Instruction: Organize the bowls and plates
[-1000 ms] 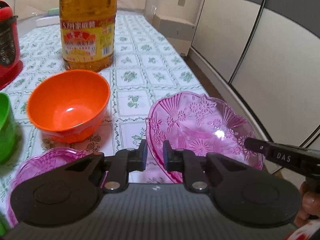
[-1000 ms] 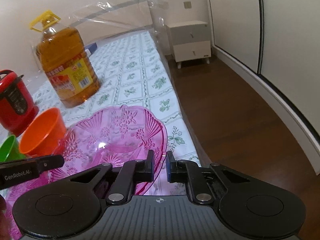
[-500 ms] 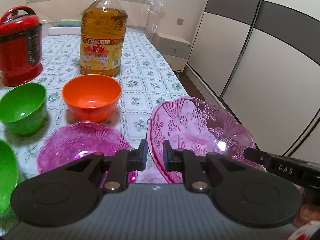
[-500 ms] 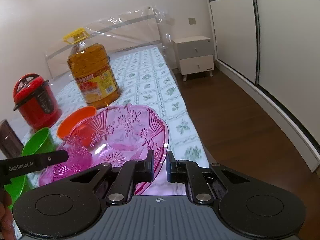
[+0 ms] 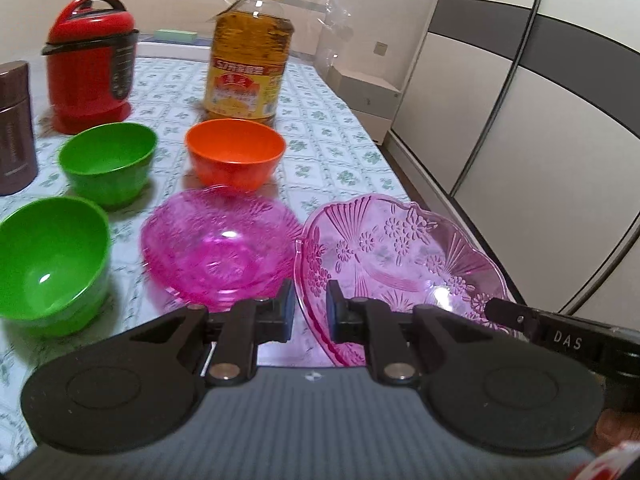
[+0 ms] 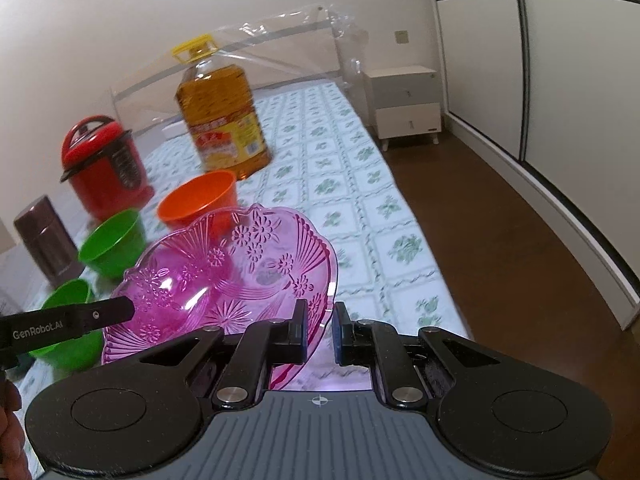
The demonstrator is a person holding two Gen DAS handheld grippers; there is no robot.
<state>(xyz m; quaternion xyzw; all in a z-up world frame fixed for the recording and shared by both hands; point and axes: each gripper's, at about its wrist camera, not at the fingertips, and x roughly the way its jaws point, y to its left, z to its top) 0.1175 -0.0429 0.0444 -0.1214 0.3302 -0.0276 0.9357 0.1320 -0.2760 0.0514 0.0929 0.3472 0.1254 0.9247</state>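
The left gripper [image 5: 310, 310] and the right gripper [image 6: 320, 330] both grip the clear pink patterned plate [image 5: 400, 256], one on each side of its rim. In the left wrist view, the left gripper's fingers [image 5: 285, 312] pinch the plate's left rim edge, and a finger of the right gripper enters from the right and meets the plate's near right rim. In the right wrist view, the right gripper's fingers [image 6: 299, 332] pinch the plate's near right rim, and a finger of the left gripper reaches the plate's left rim. The plate is tilted and is held above the worktop [image 5: 320, 152], at the worktop's right edge.

A second, deeper magenta plate [image 5: 220, 250] sits on the worktop just to the left of the held plate. An orange bowl [image 5: 235, 154] stands upright just beyond the magenta plate. One green bowl [image 5: 108, 168] stands to the left of the orange bowl, and a second green bowl [image 5: 50, 264] stands nearer, at the left.

A large bottle of cooking oil [image 5: 248, 68] stands beyond the orange bowl. A red cooker [image 5: 90, 64] stands to the far left. A brown canister [image 5: 14, 128] stands at the left edge. The worktop carries a white cloth with a green floral check.
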